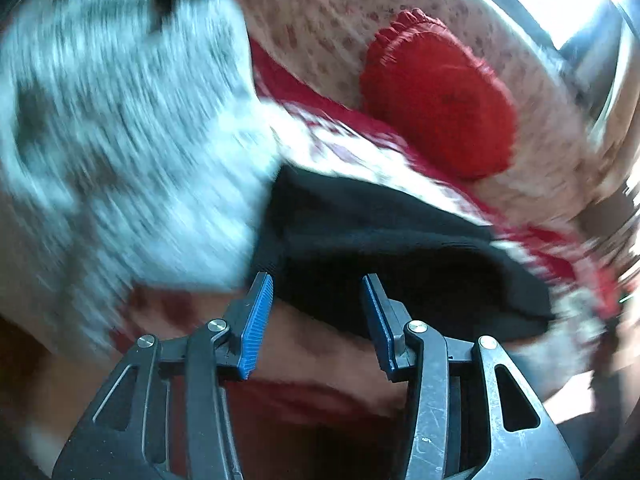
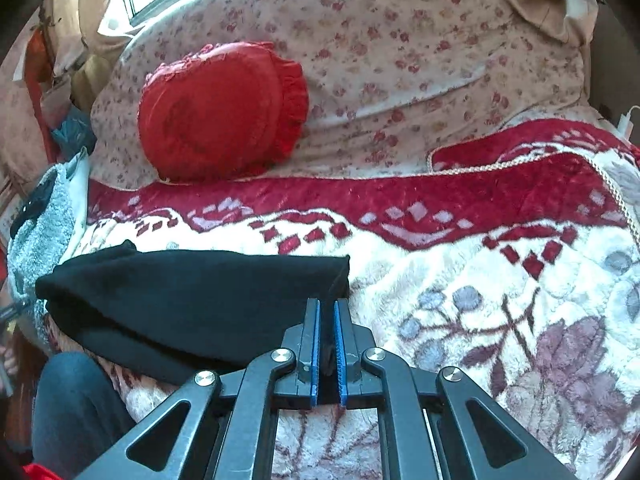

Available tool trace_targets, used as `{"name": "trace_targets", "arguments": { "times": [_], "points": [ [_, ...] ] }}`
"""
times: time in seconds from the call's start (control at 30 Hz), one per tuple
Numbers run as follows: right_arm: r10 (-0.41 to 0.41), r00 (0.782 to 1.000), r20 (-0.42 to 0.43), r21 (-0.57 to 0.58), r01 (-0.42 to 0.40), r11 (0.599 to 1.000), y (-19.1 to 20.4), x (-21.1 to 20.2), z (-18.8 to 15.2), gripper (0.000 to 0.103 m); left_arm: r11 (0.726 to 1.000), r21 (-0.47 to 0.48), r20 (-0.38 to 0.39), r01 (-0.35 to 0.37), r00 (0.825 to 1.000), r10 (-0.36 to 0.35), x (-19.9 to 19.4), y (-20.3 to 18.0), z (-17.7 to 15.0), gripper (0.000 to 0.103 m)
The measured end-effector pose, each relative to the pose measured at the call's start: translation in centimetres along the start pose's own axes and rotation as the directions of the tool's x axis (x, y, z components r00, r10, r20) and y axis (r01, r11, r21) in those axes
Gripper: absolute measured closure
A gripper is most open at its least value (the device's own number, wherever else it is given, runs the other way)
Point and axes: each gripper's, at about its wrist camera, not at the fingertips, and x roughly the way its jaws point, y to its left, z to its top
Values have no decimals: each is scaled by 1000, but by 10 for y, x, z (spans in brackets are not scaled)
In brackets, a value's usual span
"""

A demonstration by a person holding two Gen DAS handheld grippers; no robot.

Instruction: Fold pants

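Left gripper open, empty, just before black pants.

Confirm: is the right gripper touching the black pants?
Touching. The right wrist view shows the right gripper with jaws nearly shut and dark fabric of the black pants pinched between the blue pads at the garment's right end.

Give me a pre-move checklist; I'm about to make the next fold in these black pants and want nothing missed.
1. right gripper shut on the black pants at their right corner: ok.
2. left gripper gripping the pants: not ok; its fingers stand apart, with no cloth pressed between them.
3. Pants lying folded flat on the blanket: ok.
4. Red cushion clear of the pants: ok.
5. Grey towel clear of the pants: not ok; it touches their left end.
6. Left view sharp enough to aim: not ok, blurred.
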Motion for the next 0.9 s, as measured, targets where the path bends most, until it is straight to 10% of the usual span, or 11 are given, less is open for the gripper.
{"name": "trace_targets", "arguments": {
  "times": [0.17,0.4,0.6,0.7,0.9],
  "points": [
    [-5,1000,-20,-27,4,1000,7,6,-2,97,955,-215,-69,206,972,-226,23,-4,-4,59],
    [5,1000,-22,-32,-5,999,8,6,-5,97,835,-470,38,286,952,-305,25,14,13,35],
    [6,1000,-22,-46,-7,999,12,7,-3,97,730,-638,4,247,948,-317,45,32,8,42],
    [-12,1000,-9,-38,12,999,10,4,-3,97,784,-587,-49,200,958,-281,43,24,8,90],
    [68,994,86,267,-88,960,-29,-22,-10,97,937,-342,-43,75,994,-96,33,-10,20,91]
  ]
}}
